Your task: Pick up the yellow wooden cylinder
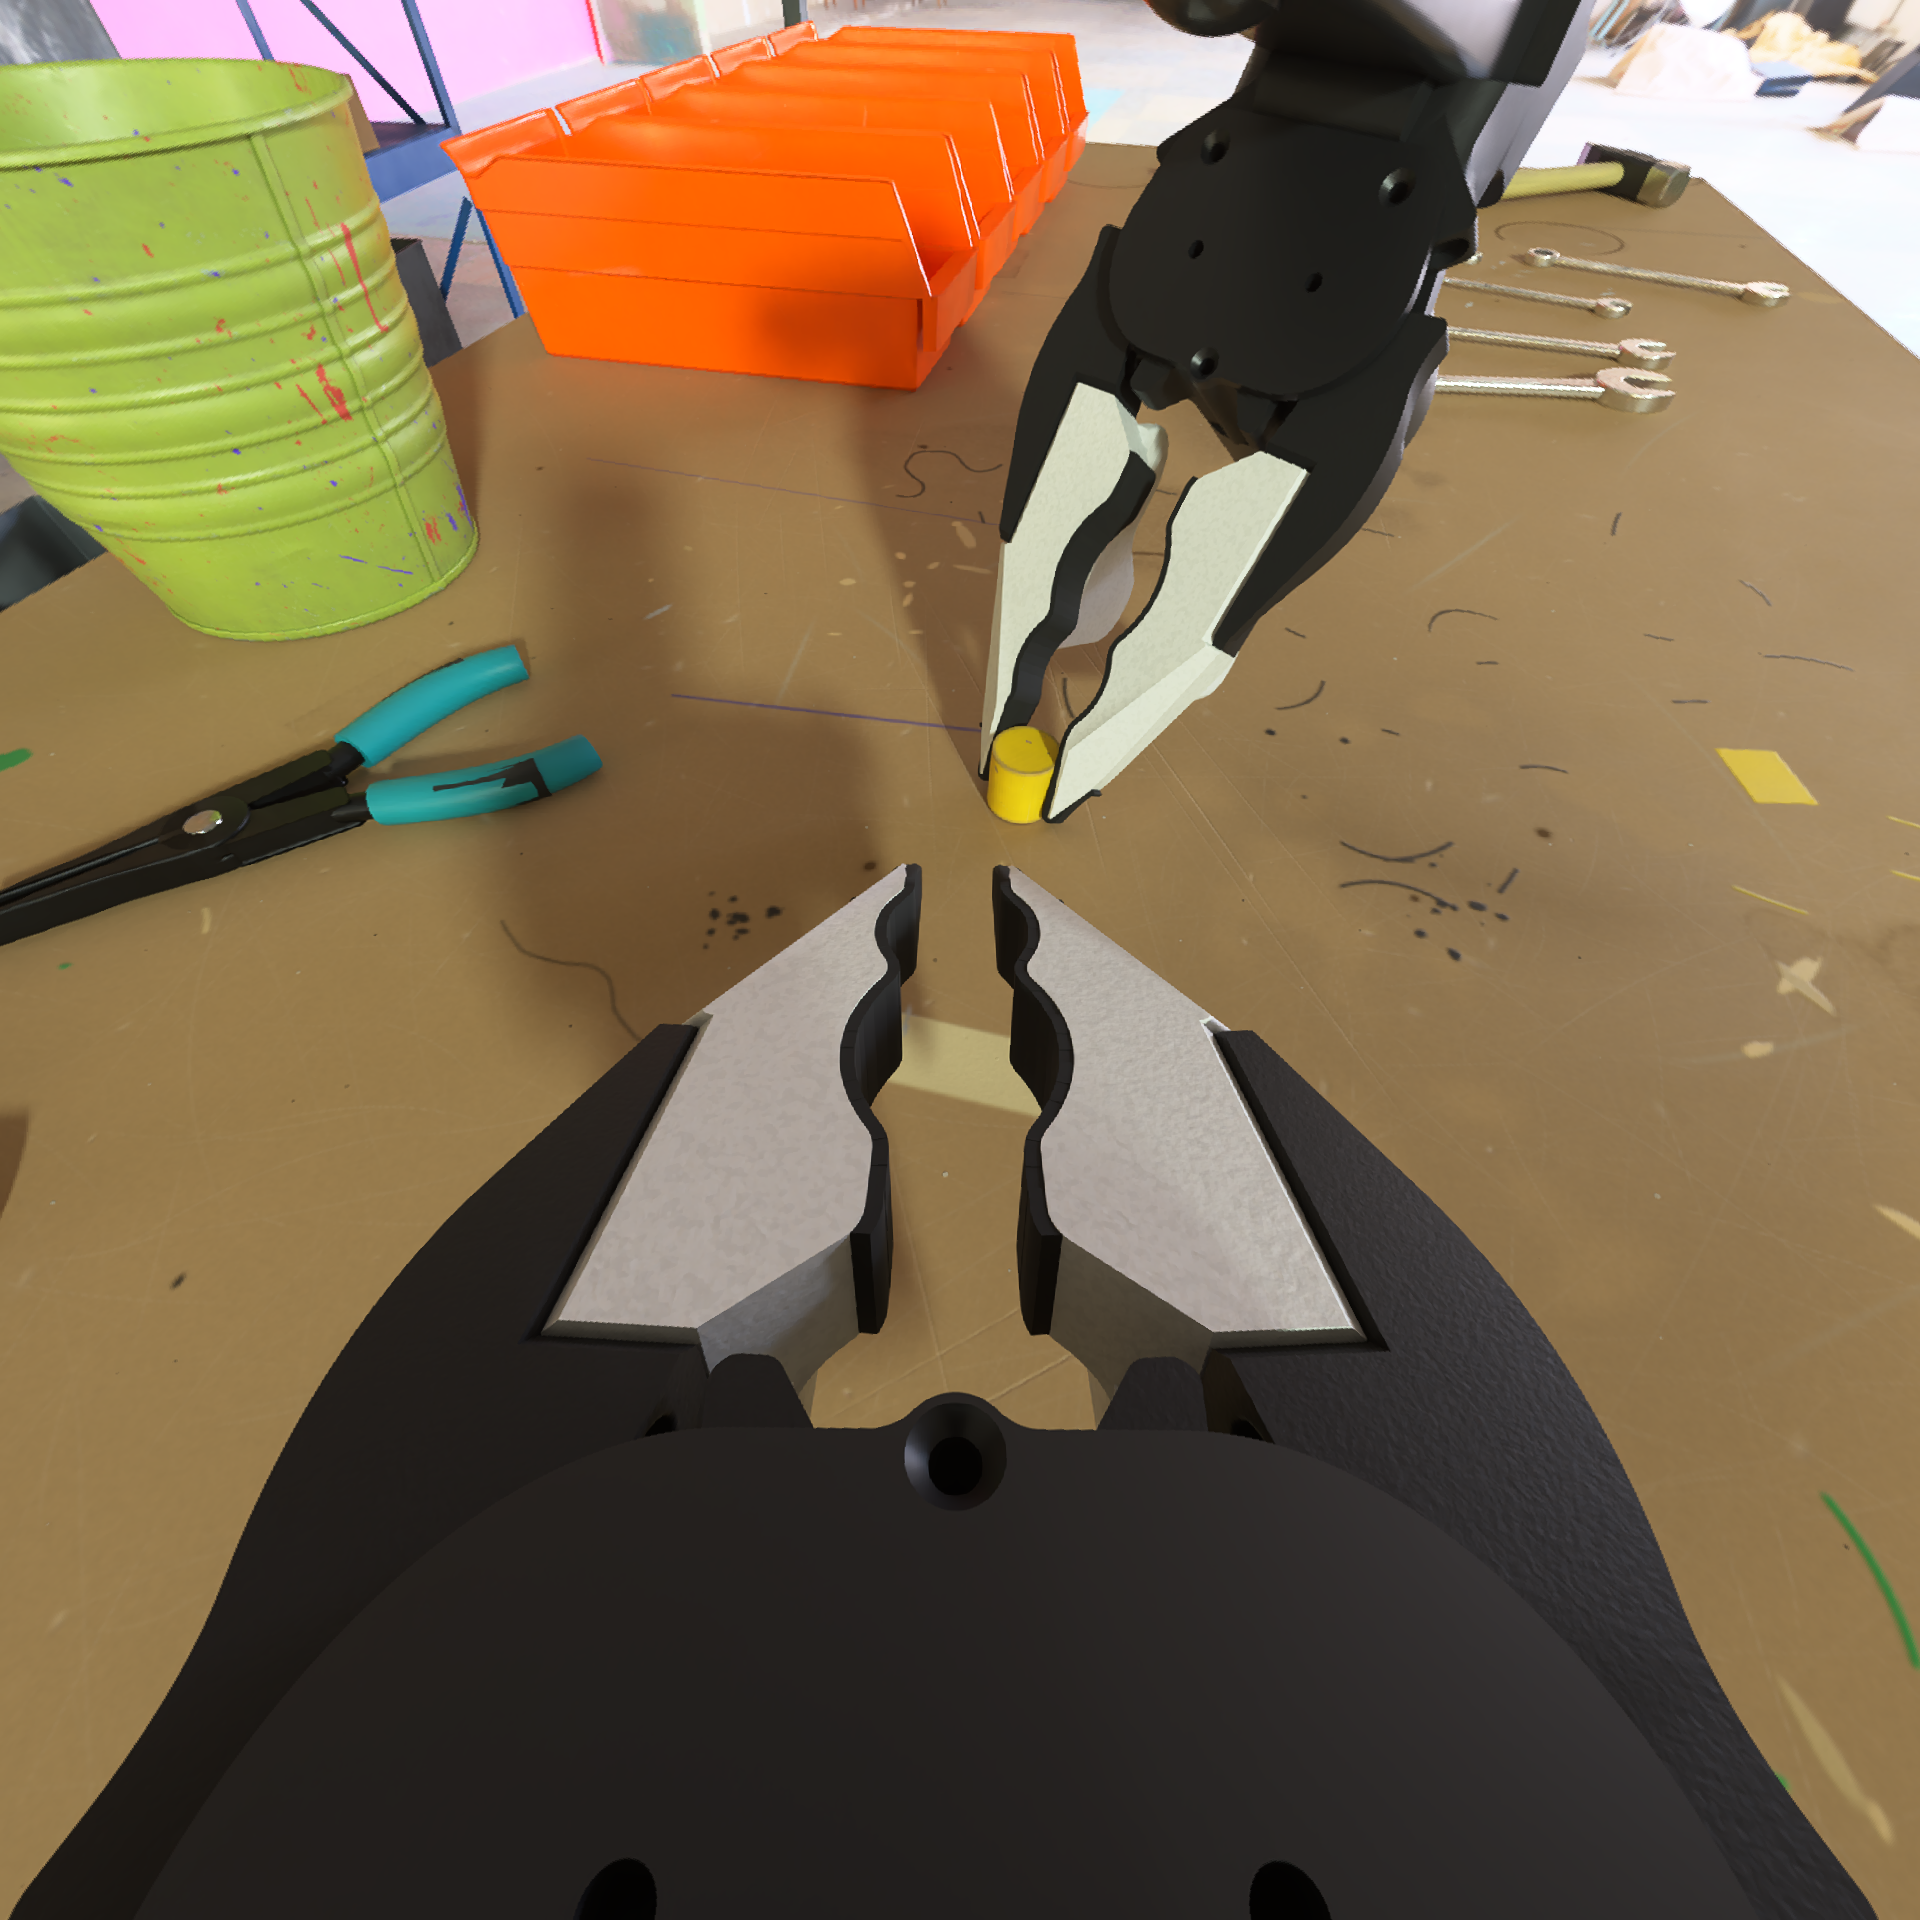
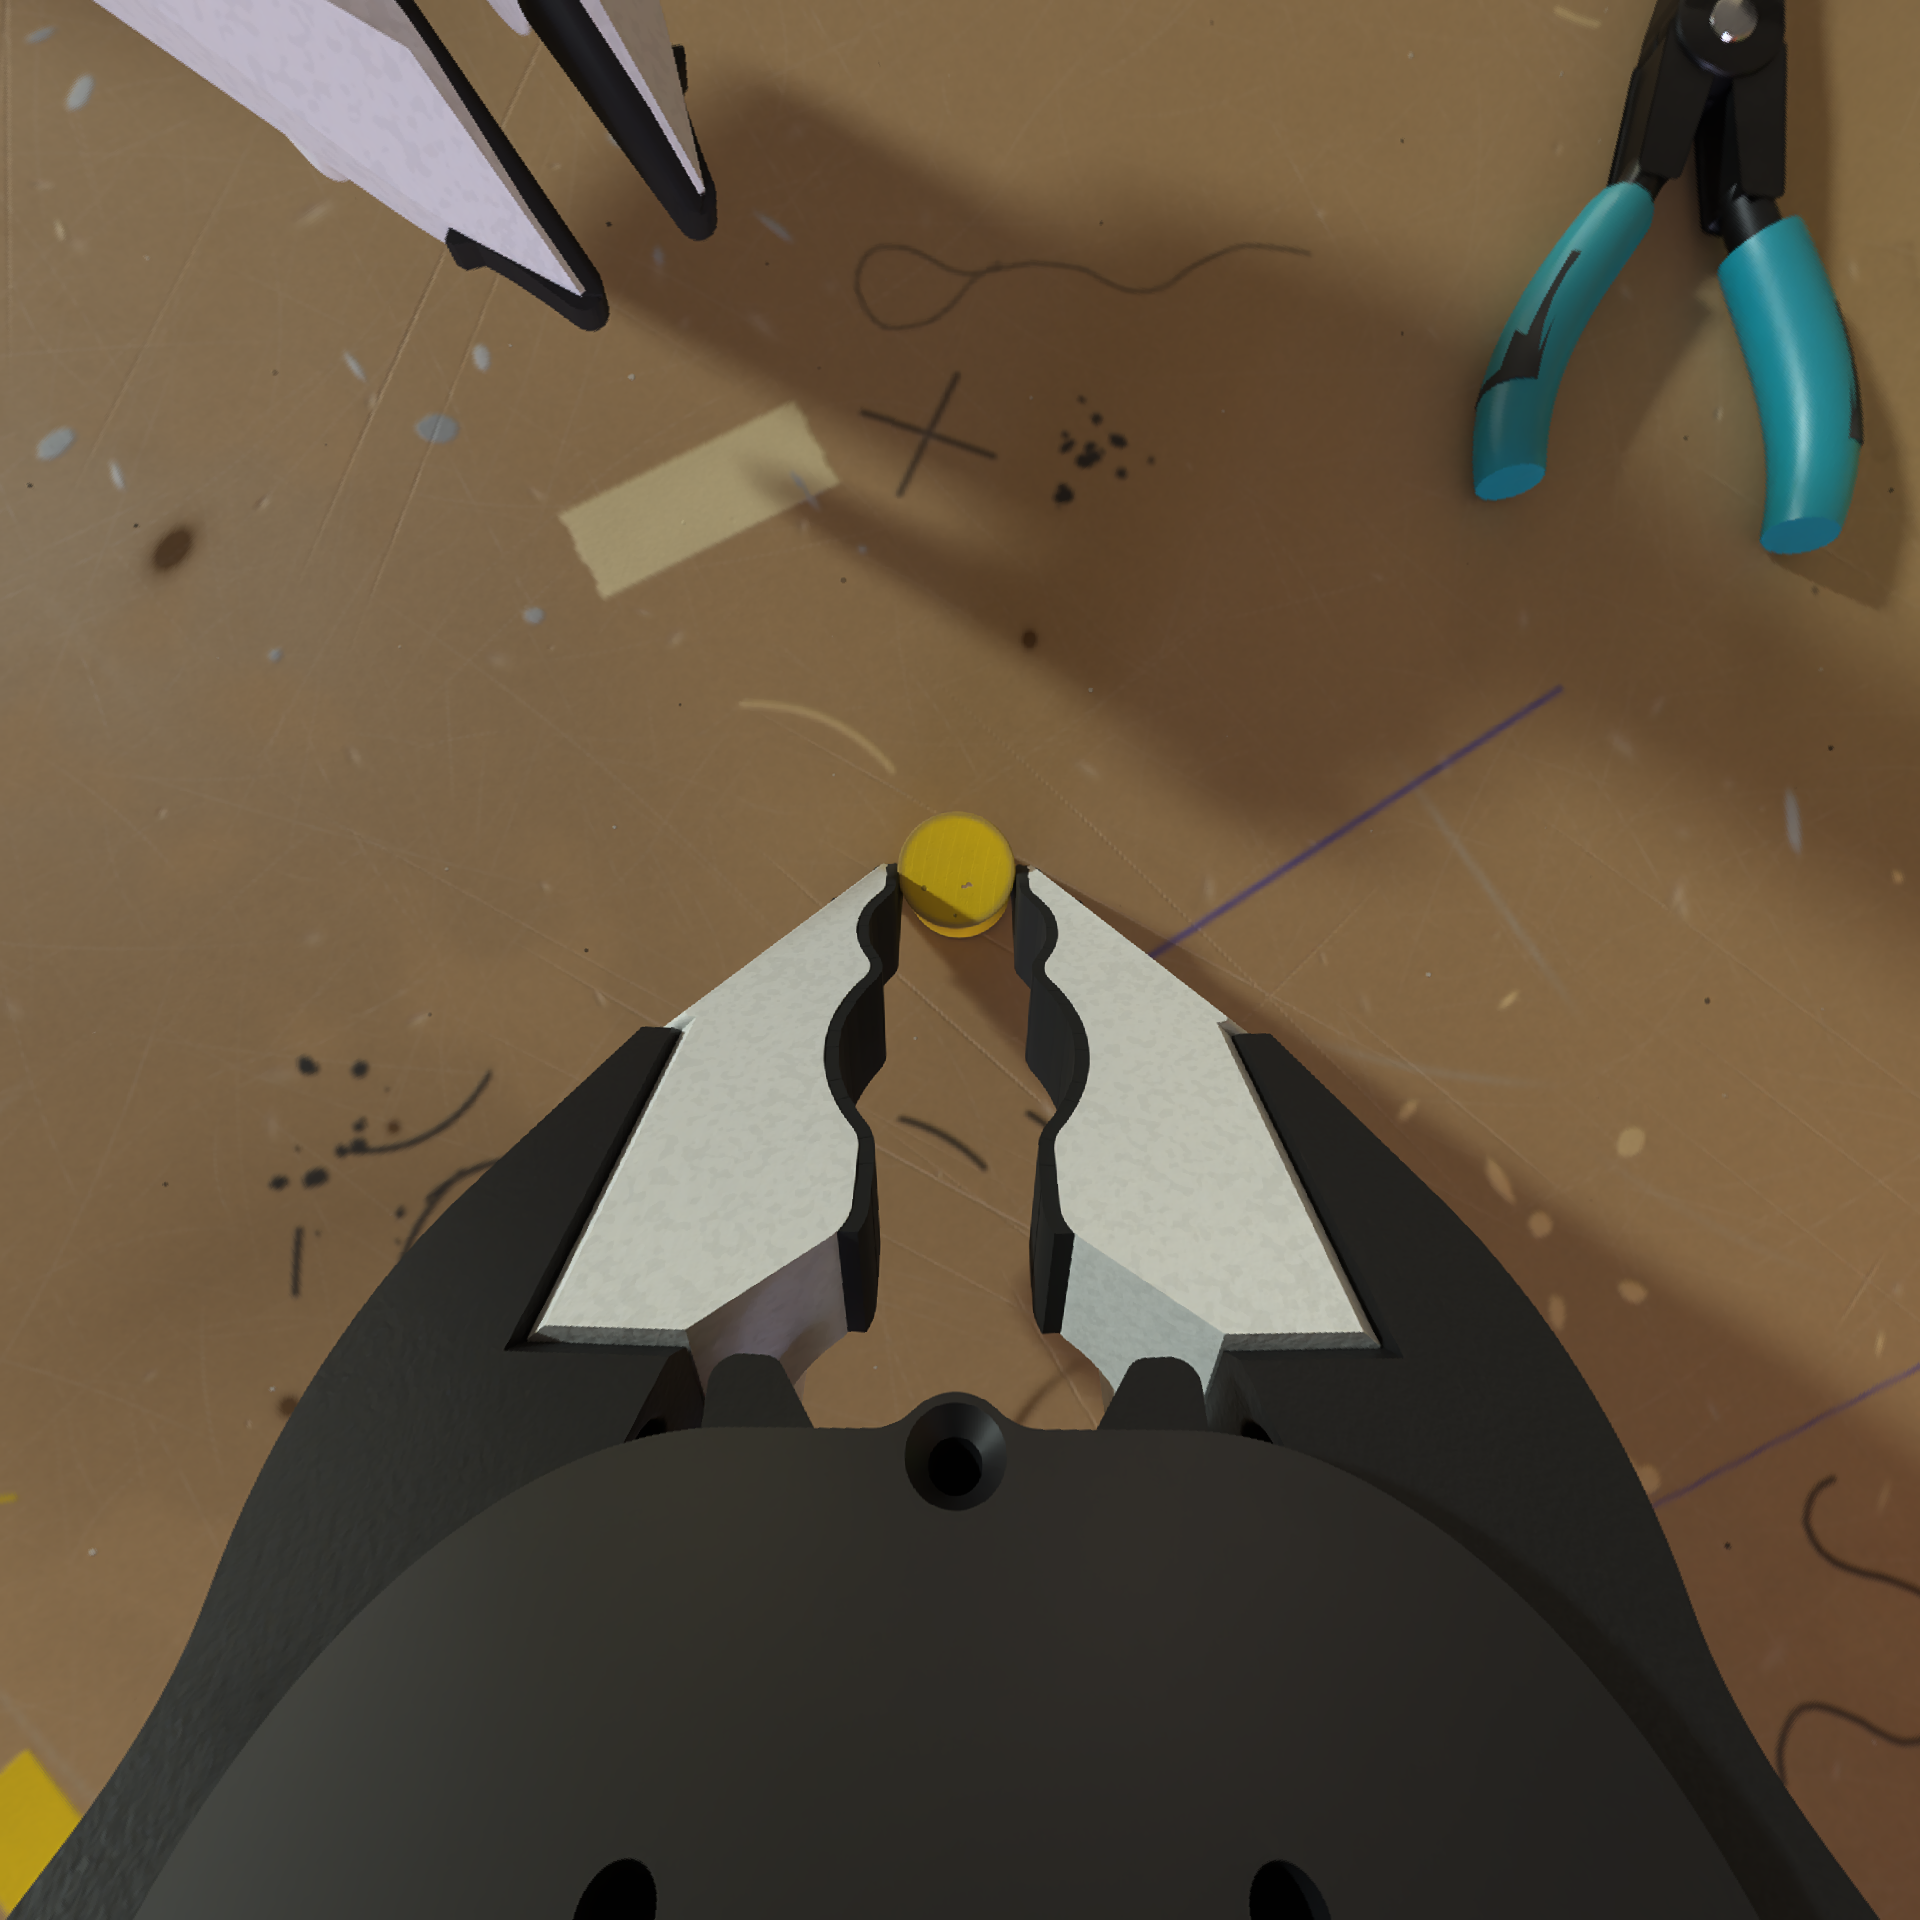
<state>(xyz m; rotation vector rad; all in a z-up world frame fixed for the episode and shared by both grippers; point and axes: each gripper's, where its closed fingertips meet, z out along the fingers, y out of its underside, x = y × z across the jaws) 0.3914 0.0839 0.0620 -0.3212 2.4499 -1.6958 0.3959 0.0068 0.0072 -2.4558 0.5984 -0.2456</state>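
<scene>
The yellow wooden cylinder [image 1: 1016, 777] stands upright on the brown table [image 1: 1455, 1039]. My right gripper [image 1: 1023, 792] comes down on it from above, and its two fingertips press on opposite sides of the cylinder near the table. In the right wrist view the cylinder [image 2: 956, 868] sits at the very tips of the right gripper [image 2: 956, 885], with its round top showing. My left gripper [image 1: 956, 878] is empty, its jaws a narrow gap apart, just short of the cylinder. It also shows in the right wrist view [image 2: 644, 265] at the top left.
A green paint-spattered bucket [image 1: 208, 343] and orange bins [image 1: 769, 208] stand at the back left. Teal-handled pliers [image 1: 312, 790] lie at the left, also in the right wrist view [image 2: 1714, 312]. Several wrenches [image 1: 1558, 353] and a hammer [image 1: 1621, 177] lie at the back right.
</scene>
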